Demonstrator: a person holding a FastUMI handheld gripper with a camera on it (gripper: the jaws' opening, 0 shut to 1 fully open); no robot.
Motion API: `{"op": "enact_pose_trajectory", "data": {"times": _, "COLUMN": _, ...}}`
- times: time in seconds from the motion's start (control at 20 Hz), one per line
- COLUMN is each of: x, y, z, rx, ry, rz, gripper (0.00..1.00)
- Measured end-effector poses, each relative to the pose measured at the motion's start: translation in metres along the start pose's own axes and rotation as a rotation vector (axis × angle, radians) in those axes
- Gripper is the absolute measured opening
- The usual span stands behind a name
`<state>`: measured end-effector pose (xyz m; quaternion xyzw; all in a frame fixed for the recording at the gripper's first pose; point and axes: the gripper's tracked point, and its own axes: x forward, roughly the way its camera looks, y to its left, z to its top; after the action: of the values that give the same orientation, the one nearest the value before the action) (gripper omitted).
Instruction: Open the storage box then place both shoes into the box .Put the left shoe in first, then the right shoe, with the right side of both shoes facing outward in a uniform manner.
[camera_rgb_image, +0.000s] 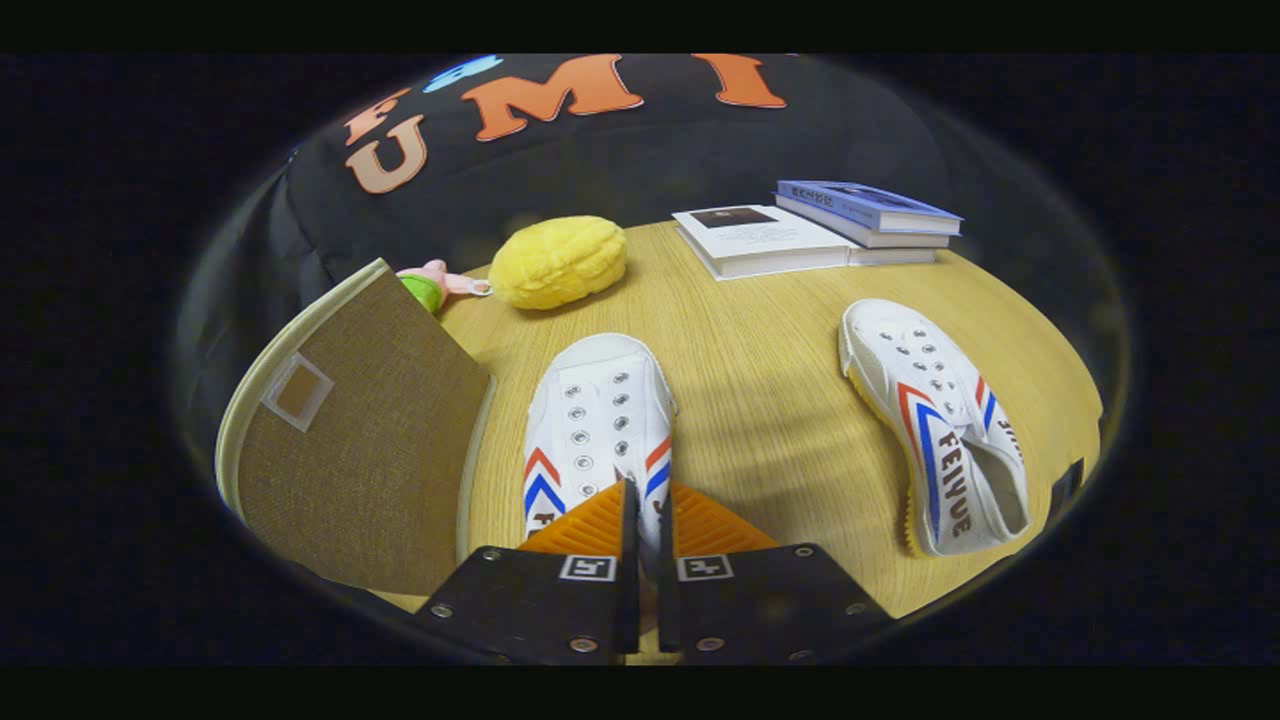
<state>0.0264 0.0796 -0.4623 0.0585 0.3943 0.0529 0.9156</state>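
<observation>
Gripper: your gripper (646, 500) has its fingers drawn close together, a narrow gap between them, at the heel end of the nearer shoe; whether both fingers press on the shoe's material, you cannot tell from this view.
Nearer shoe: a white canvas shoe (596, 425) with red and blue chevrons lies just ahead of the fingers, toe pointing away from you, its rear hidden behind the fingers.
Second shoe: the other white shoe (935, 425) lies well apart to the right on the wooden table (770, 400), tilted onto its side, opening visible.
Storage box: the tan fabric storage box (355, 430) stands just left of the nearer shoe, a flat panel facing you.
Beyond: a yellow plush toy (557, 262), a small pink and green toy (432, 285), and stacked books (815, 230).
</observation>
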Motion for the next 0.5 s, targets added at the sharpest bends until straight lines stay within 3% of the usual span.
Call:
{"op": "enact_pose_trajectory", "data": {"times": 0.1, "x": -0.01, "y": 0.004, "z": 0.009, "rx": 0.083, "ry": -0.024, "rz": 0.006, "gripper": 0.01}}
{"op": "enact_pose_trajectory", "data": {"times": 0.25, "x": -0.032, "y": -0.001, "z": 0.041, "rx": 0.062, "ry": -0.077, "rz": -0.046, "gripper": 0.0}}
{"op": "enact_pose_trajectory", "data": {"times": 0.5, "x": -0.071, "y": 0.011, "z": 0.091, "rx": 0.154, "ry": -0.137, "rz": 0.0, "gripper": 0.0}}
